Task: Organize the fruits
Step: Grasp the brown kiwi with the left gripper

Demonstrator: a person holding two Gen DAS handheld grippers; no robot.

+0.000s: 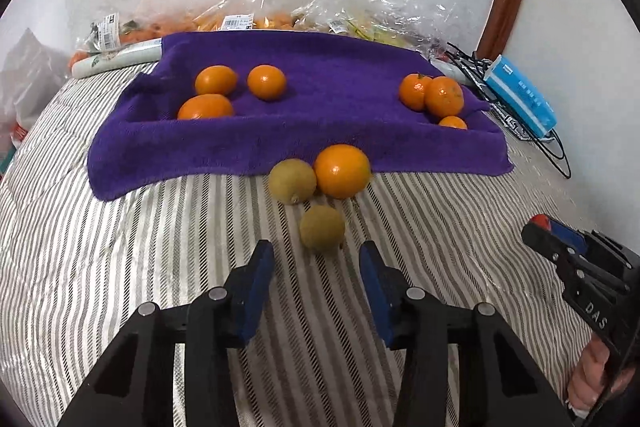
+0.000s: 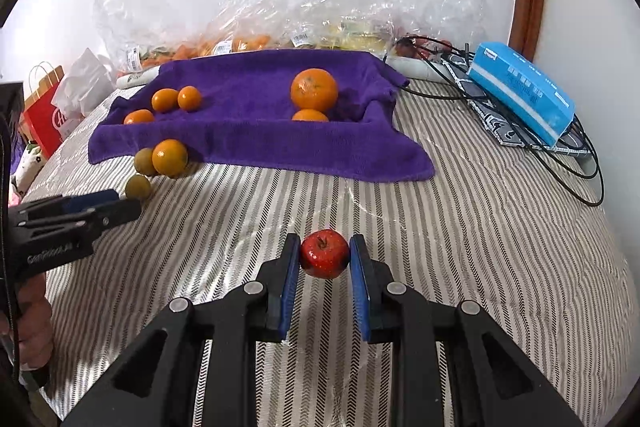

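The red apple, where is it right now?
In the right wrist view, the apple sits low in the middle, clamped in the right gripper above the striped bedcover, nearer the camera than the purple towel.

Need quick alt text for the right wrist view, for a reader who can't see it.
The right gripper is shut on a small red apple above a striped bedcover. Beyond lies a purple towel holding oranges; the left gripper reaches toward a greenish fruit.
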